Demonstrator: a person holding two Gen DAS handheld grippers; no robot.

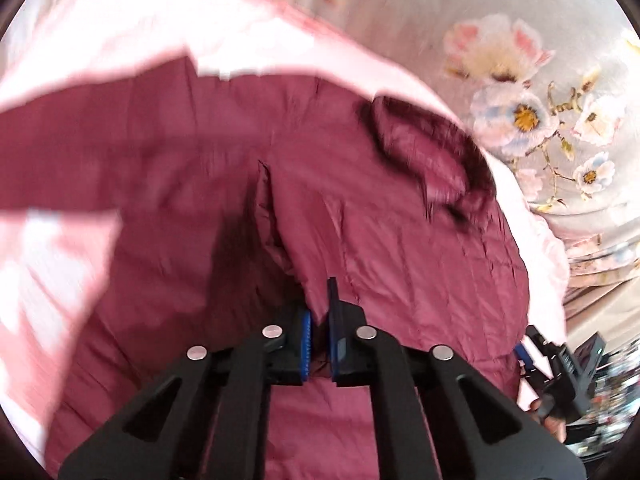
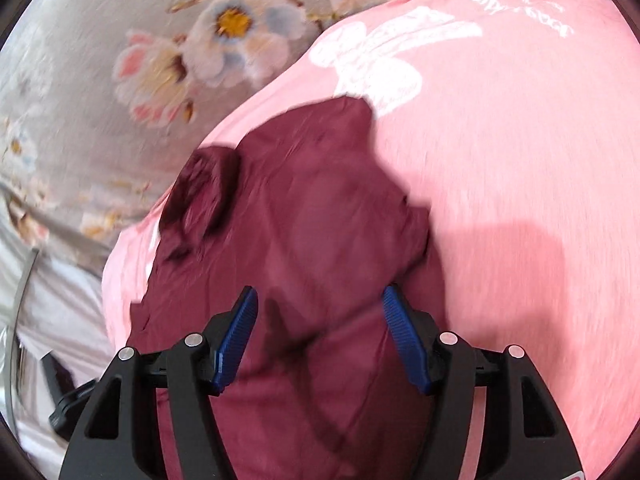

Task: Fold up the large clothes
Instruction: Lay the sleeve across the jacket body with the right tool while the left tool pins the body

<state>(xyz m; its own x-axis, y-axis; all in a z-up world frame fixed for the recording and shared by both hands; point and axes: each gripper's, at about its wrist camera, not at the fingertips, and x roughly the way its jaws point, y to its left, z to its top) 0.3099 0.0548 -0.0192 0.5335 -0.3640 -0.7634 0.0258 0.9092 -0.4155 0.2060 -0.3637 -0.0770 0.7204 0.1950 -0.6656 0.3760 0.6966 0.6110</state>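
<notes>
Lying spread over a pink blanket (image 2: 500, 160) on a bed, the maroon garment (image 1: 380, 220) is partly gathered, with its dark collar (image 1: 424, 160) ahead of and to the right of the left jaws. A raised ridge of its cloth is pinched between the nearly closed jaws of the left gripper (image 1: 318, 344), so a fold is judged to be in hand, with one edge lifted for carrying over. The jaws of the right gripper (image 2: 318, 344) are held wide apart above the garment (image 2: 300, 240); cloth is seen between and below them, but no pad is seen pressing on it. The collar (image 2: 204, 196) is seen ahead of and to the left of these jaws. Next, a second grip by the right jaws is probably called for, so that the edge can be drawn across evenly. A floral sheet (image 1: 540, 92) is seen beyond the blanket.
</notes>
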